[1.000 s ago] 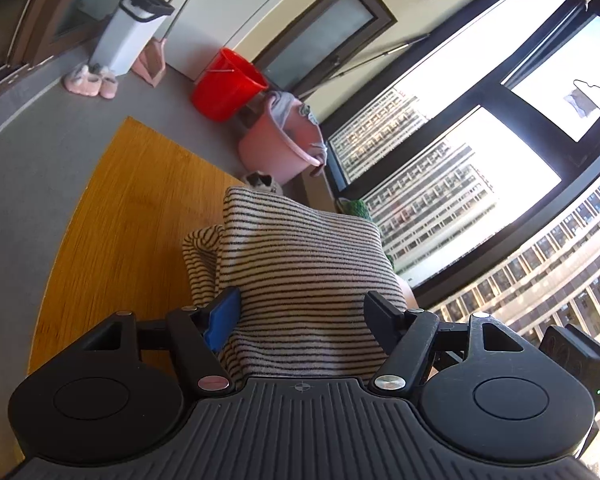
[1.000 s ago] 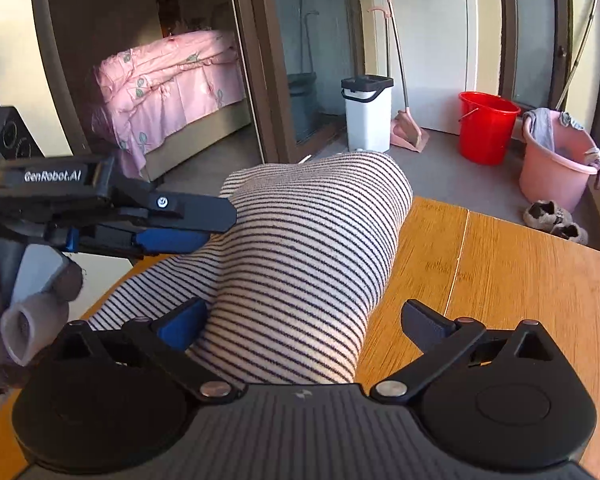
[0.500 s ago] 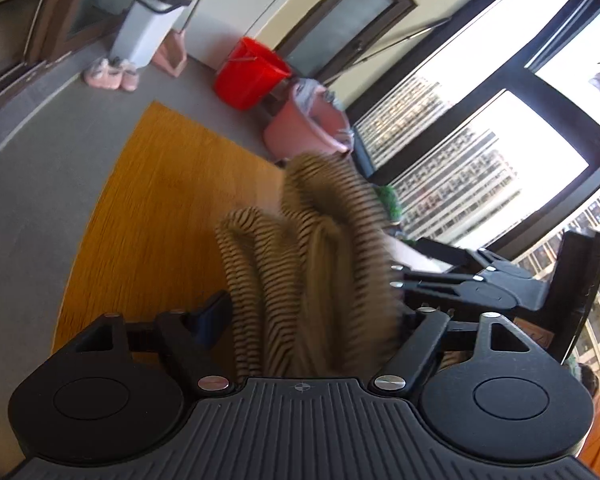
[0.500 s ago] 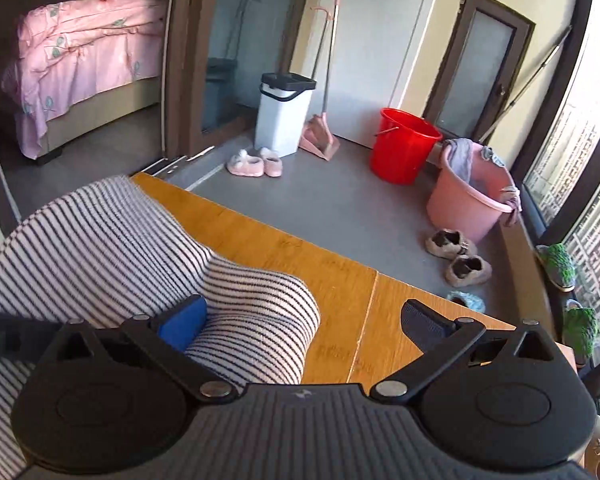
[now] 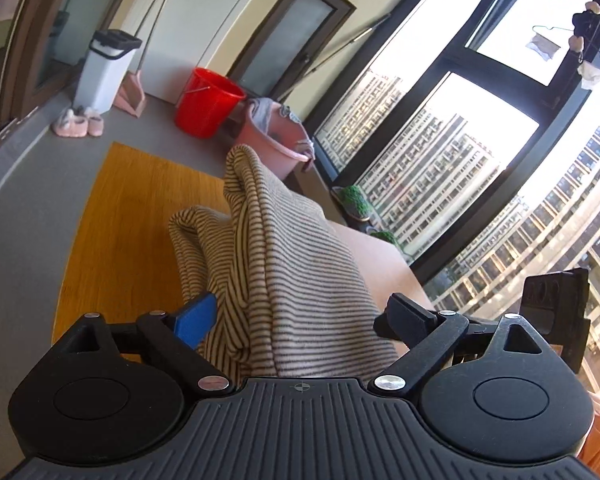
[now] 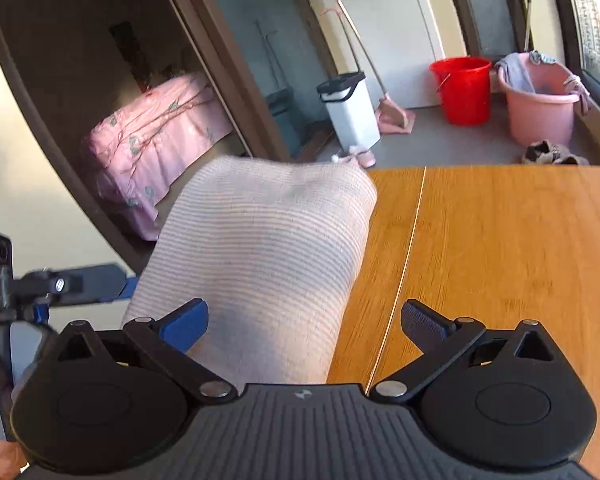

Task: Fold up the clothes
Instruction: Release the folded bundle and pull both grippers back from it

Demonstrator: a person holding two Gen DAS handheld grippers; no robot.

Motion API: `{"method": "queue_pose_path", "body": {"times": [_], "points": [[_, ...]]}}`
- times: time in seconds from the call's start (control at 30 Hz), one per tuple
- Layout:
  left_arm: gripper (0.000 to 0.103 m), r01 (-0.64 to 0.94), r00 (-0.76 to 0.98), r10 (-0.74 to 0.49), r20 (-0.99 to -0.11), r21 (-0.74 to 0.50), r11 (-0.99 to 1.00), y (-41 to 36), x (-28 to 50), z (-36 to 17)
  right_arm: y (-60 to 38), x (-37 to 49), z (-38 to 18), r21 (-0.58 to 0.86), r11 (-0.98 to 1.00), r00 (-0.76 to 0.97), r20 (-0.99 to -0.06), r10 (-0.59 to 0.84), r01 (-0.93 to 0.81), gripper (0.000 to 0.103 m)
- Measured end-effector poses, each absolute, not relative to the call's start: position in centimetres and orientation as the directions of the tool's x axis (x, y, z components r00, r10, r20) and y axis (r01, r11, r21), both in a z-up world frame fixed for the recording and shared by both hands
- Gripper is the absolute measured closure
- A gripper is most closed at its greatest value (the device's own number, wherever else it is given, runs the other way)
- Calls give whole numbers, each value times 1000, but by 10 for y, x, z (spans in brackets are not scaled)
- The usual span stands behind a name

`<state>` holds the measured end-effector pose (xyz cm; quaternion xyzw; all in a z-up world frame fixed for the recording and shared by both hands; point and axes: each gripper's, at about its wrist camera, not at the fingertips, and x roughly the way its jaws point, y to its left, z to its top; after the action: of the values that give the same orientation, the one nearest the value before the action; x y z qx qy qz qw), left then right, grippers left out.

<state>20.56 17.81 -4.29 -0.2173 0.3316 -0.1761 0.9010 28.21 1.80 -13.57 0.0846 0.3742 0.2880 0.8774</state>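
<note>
A striped cream-and-black garment [image 5: 284,264] hangs bunched in front of my left gripper [image 5: 296,318] above the wooden table [image 5: 128,232]. Its jaws stand wide apart, with the cloth draped between them. In the right wrist view the same garment [image 6: 268,248] is blurred and drapes over the left finger of my right gripper [image 6: 304,320], whose jaws also stand wide apart. The left gripper [image 6: 80,284] shows at the left edge there, against the cloth. The right gripper's body [image 5: 556,312] shows at the right of the left wrist view. Where the cloth is pinched is hidden.
A red bucket [image 6: 462,88], a pink basin with laundry [image 6: 540,108], a white bin [image 6: 350,110], slippers [image 5: 78,126] and shoes [image 6: 552,154] stand on the grey floor beyond the table. Large windows [image 5: 440,152] are on the right. A bed with pink bedding [image 6: 152,136] shows through a doorway.
The garment has been swung and lifted; both grippers turned. The cloth went from spread across both grippers to bunched and hanging, and is still moving in the right wrist view.
</note>
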Motion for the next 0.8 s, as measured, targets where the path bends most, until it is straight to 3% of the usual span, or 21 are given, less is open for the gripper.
{"method": "queue_pose_path", "body": {"times": [0.07, 0.17, 0.3, 0.43, 0.63, 0.73, 0.8], "points": [[8, 137, 720, -390, -574, -433, 891, 166, 211, -47, 23, 279, -138, 346, 819, 555, -609, 567, -457, 4], [9, 102, 710, -344, -614, -394, 913, 162, 220, -56, 31, 274, -142, 320, 817, 555, -610, 565, -480, 24], [6, 67, 710, -312, -631, -380, 922, 168, 232, -65, 46, 276, -139, 218, 829, 590, -612, 527, -514, 26], [5, 59, 729, -274, -627, -342, 938, 169, 239, -65, 58, 284, -140, 152, 853, 641, -597, 482, -499, 22], [5, 85, 748, -255, -613, -293, 952, 168, 226, -60, 56, 283, -141, 246, 840, 609, -594, 525, -484, 18], [3, 78, 770, -213, -601, -243, 967, 165, 199, -52, 43, 267, -138, 253, 858, 649, -568, 506, -447, 0], [0, 44, 790, -169, -589, -220, 974, 162, 173, -49, 32, 253, -135, 244, 873, 690, -538, 484, -422, 0]]}}
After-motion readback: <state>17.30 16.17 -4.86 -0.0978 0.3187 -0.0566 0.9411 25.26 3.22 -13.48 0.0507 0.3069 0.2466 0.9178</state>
